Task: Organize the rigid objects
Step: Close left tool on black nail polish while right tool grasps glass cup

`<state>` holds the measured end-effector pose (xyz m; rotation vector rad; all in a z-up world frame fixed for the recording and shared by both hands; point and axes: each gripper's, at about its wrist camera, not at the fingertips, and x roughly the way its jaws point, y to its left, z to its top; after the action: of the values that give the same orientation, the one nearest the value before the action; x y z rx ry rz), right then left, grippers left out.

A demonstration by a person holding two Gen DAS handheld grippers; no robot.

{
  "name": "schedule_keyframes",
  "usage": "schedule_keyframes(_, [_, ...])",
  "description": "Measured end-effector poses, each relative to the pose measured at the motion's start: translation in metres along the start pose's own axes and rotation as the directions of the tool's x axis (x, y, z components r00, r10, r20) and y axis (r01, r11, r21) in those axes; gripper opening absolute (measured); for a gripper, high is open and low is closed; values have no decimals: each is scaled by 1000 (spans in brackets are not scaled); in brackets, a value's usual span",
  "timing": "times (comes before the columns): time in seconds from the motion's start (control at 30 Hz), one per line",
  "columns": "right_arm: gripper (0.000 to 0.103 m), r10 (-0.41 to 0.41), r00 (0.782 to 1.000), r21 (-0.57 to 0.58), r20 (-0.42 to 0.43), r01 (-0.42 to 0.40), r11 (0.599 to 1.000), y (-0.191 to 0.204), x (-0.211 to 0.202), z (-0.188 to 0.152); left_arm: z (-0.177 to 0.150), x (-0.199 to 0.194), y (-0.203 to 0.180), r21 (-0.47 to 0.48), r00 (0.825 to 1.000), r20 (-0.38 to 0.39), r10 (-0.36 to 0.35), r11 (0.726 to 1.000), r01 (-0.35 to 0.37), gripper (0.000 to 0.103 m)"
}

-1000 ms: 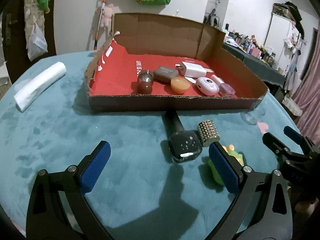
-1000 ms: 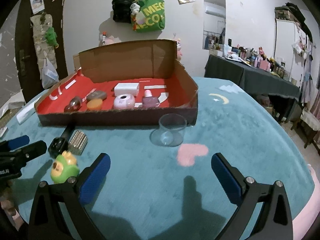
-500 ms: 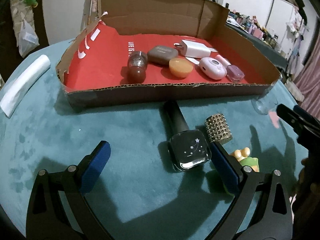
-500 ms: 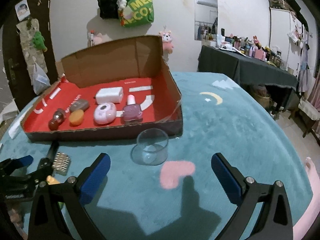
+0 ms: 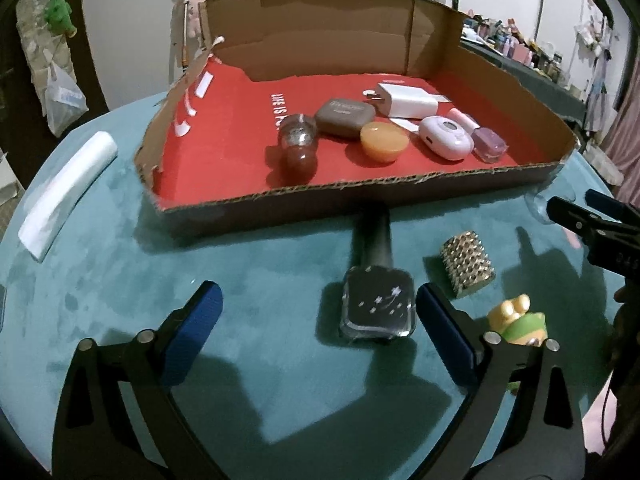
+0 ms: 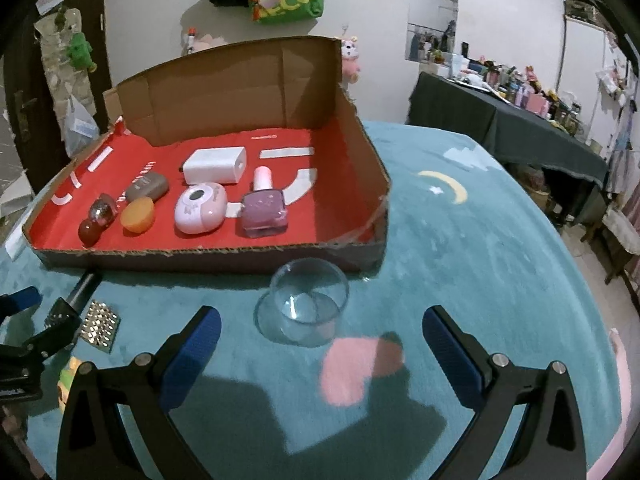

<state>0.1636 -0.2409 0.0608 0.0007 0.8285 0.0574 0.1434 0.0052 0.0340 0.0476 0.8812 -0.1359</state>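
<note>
A black nail polish bottle lies on the teal cloth between my left gripper's jaws, close to the right pad and touching neither. The jaws are closing. A gold studded cylinder and a green and yellow toy lie just right of that gripper. In the right wrist view, a clear glass cup stands in front of the cardboard box, just ahead of my right gripper, whose jaws stand wide open around nothing. The left gripper shows at that view's left edge.
The red-floored box holds a white charger, a brown case, an orange disc, a pink case, a purple polish bottle and a brown bottle. A white roll lies left. A cluttered dark table stands behind.
The left gripper has come closer over the black bottle and its jaws have narrowed a little. The right gripper has moved up to the glass cup, which now stands nearer its fingers.
</note>
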Motion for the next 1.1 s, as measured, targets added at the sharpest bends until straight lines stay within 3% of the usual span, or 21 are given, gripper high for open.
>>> schedule_keyframes(0.07, [88, 10, 1000, 1, -9, -10, 1000, -1, 4, 1, 3, 5, -3, 9, 999, -21, -26, 1000, 26, 76])
schedule_keyframes(0.13, [81, 26, 999, 4, -30, -26, 1000, -2, 9, 2, 4, 8, -7, 15, 1000, -23, -20, 1000, 21, 73])
schedule_keyframes(0.2, [71, 46, 998, 7, -38, -46, 999, -2, 12, 3, 6, 8, -9, 20, 999, -16, -28, 999, 28, 63])
schedule_keyframes(0.27, [46, 64, 997, 3, -47, -64, 998, -1, 14, 3, 8, 9, -13, 33, 999, -9, -47, 998, 48, 46])
schedule_keyframes(0.3, [42, 73, 996, 1, -54, -73, 997, -1, 15, 2, 8, 8, -15, 42, 998, -5, -59, 997, 59, 41])
schedule_keyframes(0.33, [41, 89, 995, 1, -51, -89, 996, -1, 14, 2, 8, 7, -18, 53, 997, -3, -80, 995, 80, 33])
schedule_keyframes(0.53, [41, 130, 991, -4, 19, -130, 992, 6, -14, -6, 6, -2, -14, 47, 995, 16, -98, 994, 97, 33])
schedule_keyframes(0.63, [42, 166, 986, -14, 12, -166, 986, 15, -21, -10, 4, -9, -11, 46, 994, 31, -106, 994, 104, 33])
schedule_keyframes(1.1, [42, 187, 982, -42, -9, -187, 981, 36, -23, -27, -8, -24, -4, 57, 992, 55, -117, 992, 113, 33])
